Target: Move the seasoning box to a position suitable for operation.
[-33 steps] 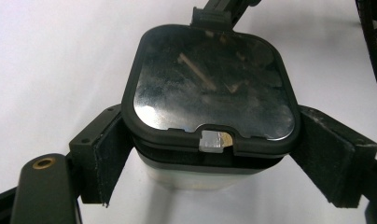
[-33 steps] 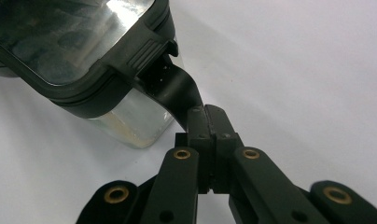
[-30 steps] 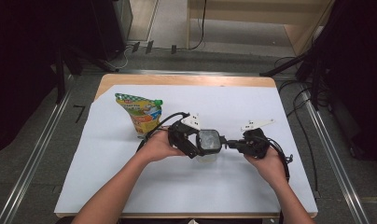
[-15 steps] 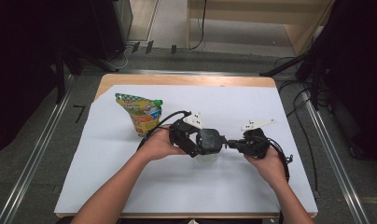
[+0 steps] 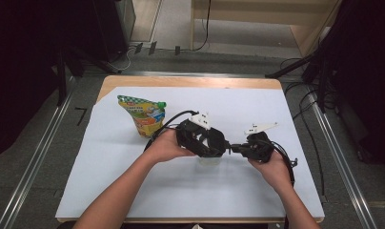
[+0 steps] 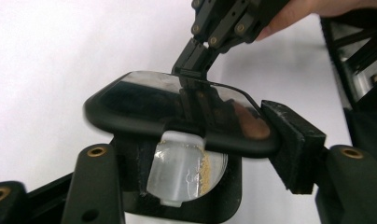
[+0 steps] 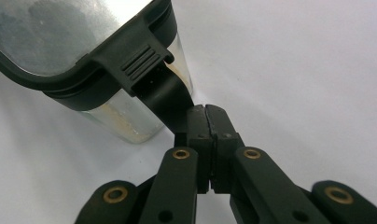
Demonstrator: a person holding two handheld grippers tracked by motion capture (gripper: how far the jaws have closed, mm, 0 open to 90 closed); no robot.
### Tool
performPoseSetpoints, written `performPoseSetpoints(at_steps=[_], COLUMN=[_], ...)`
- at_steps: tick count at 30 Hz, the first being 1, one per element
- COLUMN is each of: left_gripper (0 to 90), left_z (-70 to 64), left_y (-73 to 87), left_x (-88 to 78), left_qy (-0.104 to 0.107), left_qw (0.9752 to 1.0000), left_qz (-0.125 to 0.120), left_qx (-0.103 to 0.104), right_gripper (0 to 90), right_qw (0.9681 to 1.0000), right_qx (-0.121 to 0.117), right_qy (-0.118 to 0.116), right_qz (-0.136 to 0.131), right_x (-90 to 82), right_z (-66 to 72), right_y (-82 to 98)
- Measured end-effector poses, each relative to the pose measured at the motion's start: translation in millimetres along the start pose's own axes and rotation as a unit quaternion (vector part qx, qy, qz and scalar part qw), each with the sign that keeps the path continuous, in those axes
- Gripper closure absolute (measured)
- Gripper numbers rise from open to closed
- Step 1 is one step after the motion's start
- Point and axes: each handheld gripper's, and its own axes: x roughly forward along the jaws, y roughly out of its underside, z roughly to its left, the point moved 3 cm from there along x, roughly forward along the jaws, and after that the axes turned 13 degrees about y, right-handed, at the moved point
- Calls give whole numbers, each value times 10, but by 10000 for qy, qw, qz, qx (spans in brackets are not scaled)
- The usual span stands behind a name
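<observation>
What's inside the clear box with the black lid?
The box has see-through walls. A little tan, crumbly stuff clings to the inside. The black lid covers the top, so whatever else is in there is hidden.

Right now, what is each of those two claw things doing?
Left gripper: jaws just closing around the clear container with its black lid; contact cannot be told.
Right gripper: shut on the lid's latch tab.

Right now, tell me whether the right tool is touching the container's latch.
Touching. The right gripper view shows the right tool with its jaws shut, their tips pressed against the black latch hanging from the container lid.
</observation>
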Motion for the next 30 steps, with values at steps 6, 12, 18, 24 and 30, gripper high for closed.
performPoseSetpoints(at_steps=[6, 12, 18, 24, 30], left_gripper=[411, 376, 489, 660, 782], left_z=[-34, -113, -156, -156, -170], left_y=[-96, -248, -366, -451, -487], left_x=[-9, -5, 5, 4, 36], left_qy=[41, 68, 131, 195, 355], left_qw=[9999, 9998, 9996, 9992, 9985], left_qz=[56, 188, 245, 333, 396], left_qx=[-124, -48, 53, 104, 97], right_gripper=[900, 900, 900, 900, 900], right_qw=[10000, 10000, 10000, 10000, 10000], right_qx=[4, -13, -7, -5, -1], right_qy=[-17, -18, -17, -23, -12], right_qz=[4, -8, -14, -7, -5], right_x=[-4, -2, -7, -9, -9], right_z=[-3, -3, -2, -3, 0], right_y=[1, -1, 0, 2, 2])
